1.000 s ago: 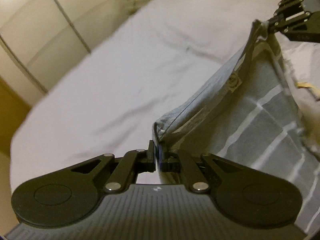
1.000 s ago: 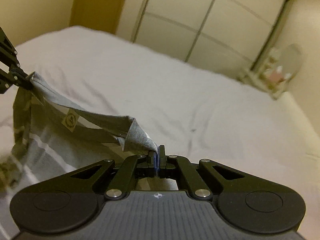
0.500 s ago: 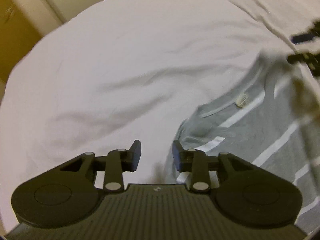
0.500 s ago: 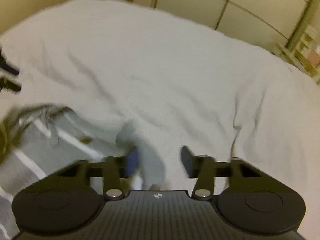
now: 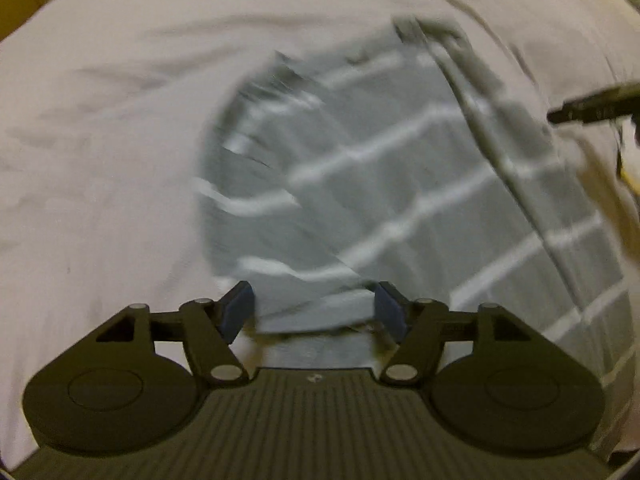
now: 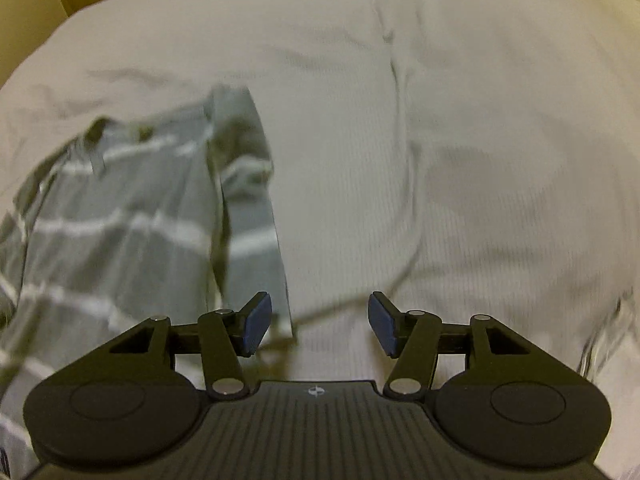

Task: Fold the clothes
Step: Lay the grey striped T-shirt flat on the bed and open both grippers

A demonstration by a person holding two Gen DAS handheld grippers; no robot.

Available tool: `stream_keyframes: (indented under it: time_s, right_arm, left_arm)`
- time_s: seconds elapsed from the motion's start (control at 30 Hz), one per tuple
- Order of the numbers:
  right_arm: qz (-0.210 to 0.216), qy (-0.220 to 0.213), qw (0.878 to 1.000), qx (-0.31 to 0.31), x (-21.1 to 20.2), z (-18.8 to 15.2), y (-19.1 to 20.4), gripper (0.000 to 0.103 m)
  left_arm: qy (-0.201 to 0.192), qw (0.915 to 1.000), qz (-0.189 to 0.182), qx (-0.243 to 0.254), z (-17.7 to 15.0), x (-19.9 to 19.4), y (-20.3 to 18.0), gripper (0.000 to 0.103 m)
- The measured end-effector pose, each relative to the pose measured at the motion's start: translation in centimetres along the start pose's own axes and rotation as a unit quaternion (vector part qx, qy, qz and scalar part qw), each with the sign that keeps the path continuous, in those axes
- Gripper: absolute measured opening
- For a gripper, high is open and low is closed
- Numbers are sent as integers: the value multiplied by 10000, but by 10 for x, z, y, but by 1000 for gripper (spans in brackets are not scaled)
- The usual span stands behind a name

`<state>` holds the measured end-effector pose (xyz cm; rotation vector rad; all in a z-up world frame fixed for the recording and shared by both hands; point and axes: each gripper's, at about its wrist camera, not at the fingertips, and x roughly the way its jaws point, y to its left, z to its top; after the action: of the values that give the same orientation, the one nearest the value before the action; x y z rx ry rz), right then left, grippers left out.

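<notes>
A grey shirt with thin white stripes [image 5: 400,184] lies spread on the white bedsheet [image 5: 120,140], nothing gripping it. The left gripper [image 5: 314,312] hovers at the shirt's near edge with its blue-padded fingers [image 5: 236,314] wide apart, empty. The right gripper [image 6: 316,324] is likewise spread and empty, over bare sheet just beside the shirt's right edge [image 6: 256,220]. Both views are smeared by motion blur, so the folds near the shirt's far end are hard to read; a darker band there may be the collar or a sleeve. The shirt runs out of frame at the left of the right wrist view.
</notes>
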<state>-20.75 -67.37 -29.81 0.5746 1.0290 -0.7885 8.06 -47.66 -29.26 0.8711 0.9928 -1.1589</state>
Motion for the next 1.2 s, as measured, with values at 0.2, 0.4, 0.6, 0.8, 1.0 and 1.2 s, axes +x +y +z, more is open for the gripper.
stream_keyframes:
  time_s: [0.2, 0.4, 0.6, 0.8, 1.0, 1.2]
  right_arm:
    - [89, -55, 9998, 180, 1, -5, -8, 61]
    - [579, 45, 9978, 307, 28, 7, -6, 60]
    - [605, 469, 9960, 463, 43, 11, -5, 0]
    - [-638, -78, 9951, -751, -11, 39, -12, 0]
    - [-1815, -323, 9794, -823, 2, 94, -50, 0]
    - [-2009, -359, 9751, -870, 9, 102, -45, 21]
  left_arm:
    - [-117, 9893, -191, -1444, 7, 12, 34, 63]
    - [12, 9711, -207, -2379, -9, 12, 77, 64]
    - [350, 9646, -768, -2499, -12, 36, 80, 1]
    - [-139, 9851, 18, -1713, 17, -7, 109, 1]
    - [155, 9868, 994, -1267, 51, 3, 166, 3]
    - [530, 9763, 1470, -1500, 51, 22, 180, 24]
